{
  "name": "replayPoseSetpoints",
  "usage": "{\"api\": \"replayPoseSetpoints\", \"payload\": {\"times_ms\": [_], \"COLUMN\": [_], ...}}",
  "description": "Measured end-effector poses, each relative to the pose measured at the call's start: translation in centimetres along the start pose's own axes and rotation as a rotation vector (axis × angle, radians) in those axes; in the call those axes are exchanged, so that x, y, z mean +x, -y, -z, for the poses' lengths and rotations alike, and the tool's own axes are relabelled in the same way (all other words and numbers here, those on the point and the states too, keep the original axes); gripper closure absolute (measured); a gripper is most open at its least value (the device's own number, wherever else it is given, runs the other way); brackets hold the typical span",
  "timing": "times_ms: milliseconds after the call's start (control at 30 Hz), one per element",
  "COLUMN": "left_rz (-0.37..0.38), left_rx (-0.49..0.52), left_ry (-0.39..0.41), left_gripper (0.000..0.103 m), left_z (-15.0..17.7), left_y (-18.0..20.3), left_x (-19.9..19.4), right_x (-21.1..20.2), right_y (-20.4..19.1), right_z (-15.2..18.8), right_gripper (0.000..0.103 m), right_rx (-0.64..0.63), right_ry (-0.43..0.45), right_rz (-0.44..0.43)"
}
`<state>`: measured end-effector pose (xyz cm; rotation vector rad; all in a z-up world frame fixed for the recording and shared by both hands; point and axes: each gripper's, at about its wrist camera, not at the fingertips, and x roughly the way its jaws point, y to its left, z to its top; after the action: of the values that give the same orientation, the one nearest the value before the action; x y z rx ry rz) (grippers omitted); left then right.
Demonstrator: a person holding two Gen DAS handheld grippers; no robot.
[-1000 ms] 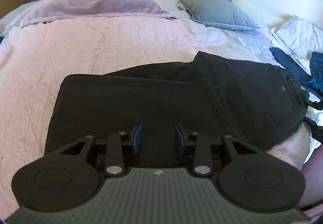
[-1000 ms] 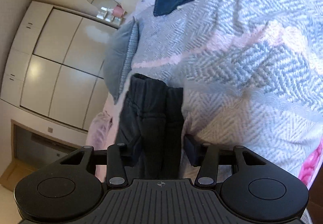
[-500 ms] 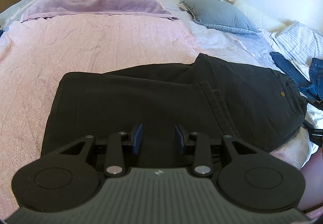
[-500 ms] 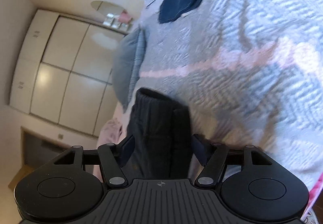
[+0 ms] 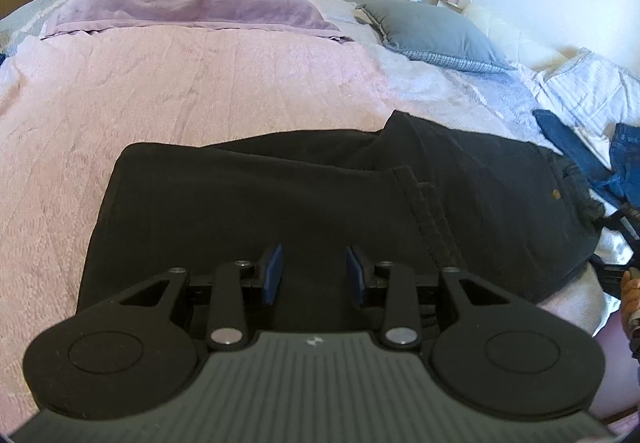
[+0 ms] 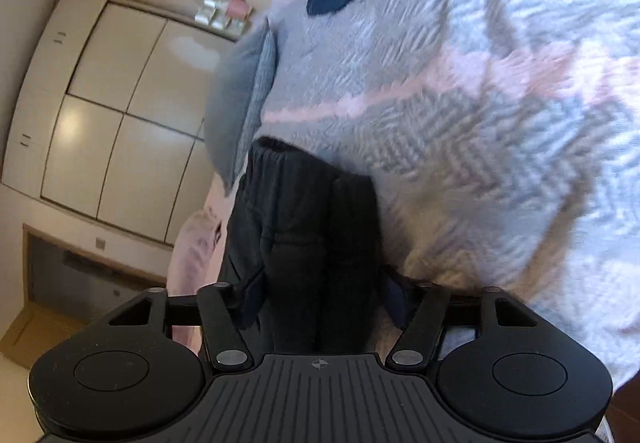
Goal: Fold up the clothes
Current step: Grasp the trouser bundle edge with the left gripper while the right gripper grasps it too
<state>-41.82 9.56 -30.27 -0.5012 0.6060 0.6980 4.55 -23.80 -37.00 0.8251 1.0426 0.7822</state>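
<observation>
Black trousers [image 5: 280,203] lie folded on the pink bedspread [image 5: 180,83], waistband to the right. My left gripper [image 5: 314,275] sits at their near edge; its blue pads stand partly apart and black cloth fills the gap. In the right wrist view the trousers' [image 6: 304,227] waist end runs up between the pads of my right gripper [image 6: 324,301], whose jaws are closing onto the bundled cloth and touch it on both sides. That gripper's black fingers [image 5: 620,221] show at the waistband on the right edge of the left wrist view, with a hand behind them.
A purple blanket [image 5: 180,3] and a grey pillow [image 5: 432,31] lie at the head of the bed. Blue jeans [image 5: 580,147] are heaped to the right on a grey-and-white patterned cover [image 6: 500,123]. White wardrobe doors [image 6: 120,103] stand beyond the bed.
The right gripper's jaws spread wide, then narrowed onto the trousers' waist end, and it edged slightly closer to the cloth. The left gripper and the trousers have stayed put.
</observation>
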Motion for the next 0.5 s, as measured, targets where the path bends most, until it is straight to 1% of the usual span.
{"api": "replayPoseSetpoints", "payload": {"times_ms": [33,67,100,167,200,267,300,333,367,467,500], "left_rz": [0.003,0.002,-0.005,-0.016,-0.015,-0.004,0.001,0.005,0.004,0.005,0.006], "left_rx": [-0.005,-0.010,-0.014,-0.024,-0.034,-0.053,-0.058,-0.063,-0.067,-0.099,-0.121], "left_ry": [0.005,0.012,0.013,0.014,0.008,0.005,0.005,0.007,0.013,0.026,0.028], "left_gripper": [0.072,0.072,0.072,0.073,0.076,0.077,0.077,0.077,0.077,0.077,0.077], "left_z": [-0.1,-0.2,-0.2,-0.2,-0.2,-0.1,-0.2,-0.3,-0.3,-0.4,-0.4], "left_y": [-0.1,-0.3,-0.5,-1.0,-1.3,-1.8,-1.9,-2.0,-2.1,-3.0,-3.5], "left_x": [-0.2,-0.3,-0.4,-0.4,-0.3,-0.2,-0.3,-0.4,-0.6,-1.3,-1.6], "right_x": [0.0,-0.3,-0.8,-1.6,-1.4,-0.8,-0.3,0.2,0.0,-0.5,-0.5], "right_y": [-0.1,-0.4,-0.8,-1.8,-1.7,-1.6,-1.2,-0.7,-1.3,-5.8,-7.9], "right_z": [0.1,0.2,0.4,1.1,1.2,1.5,1.2,0.9,0.9,2.6,3.7], "right_gripper": [0.064,0.075,0.077,0.077,0.077,0.077,0.077,0.078,0.083,0.087,0.088], "right_rx": [0.006,0.001,-0.020,-0.098,-0.107,-0.120,-0.086,-0.050,-0.070,-0.320,-0.442], "right_ry": [0.001,0.006,0.019,0.049,0.049,0.047,0.033,0.018,0.025,0.083,0.117], "right_rz": [0.015,0.005,-0.007,-0.019,-0.007,0.019,0.038,0.057,0.067,0.192,0.237]}}
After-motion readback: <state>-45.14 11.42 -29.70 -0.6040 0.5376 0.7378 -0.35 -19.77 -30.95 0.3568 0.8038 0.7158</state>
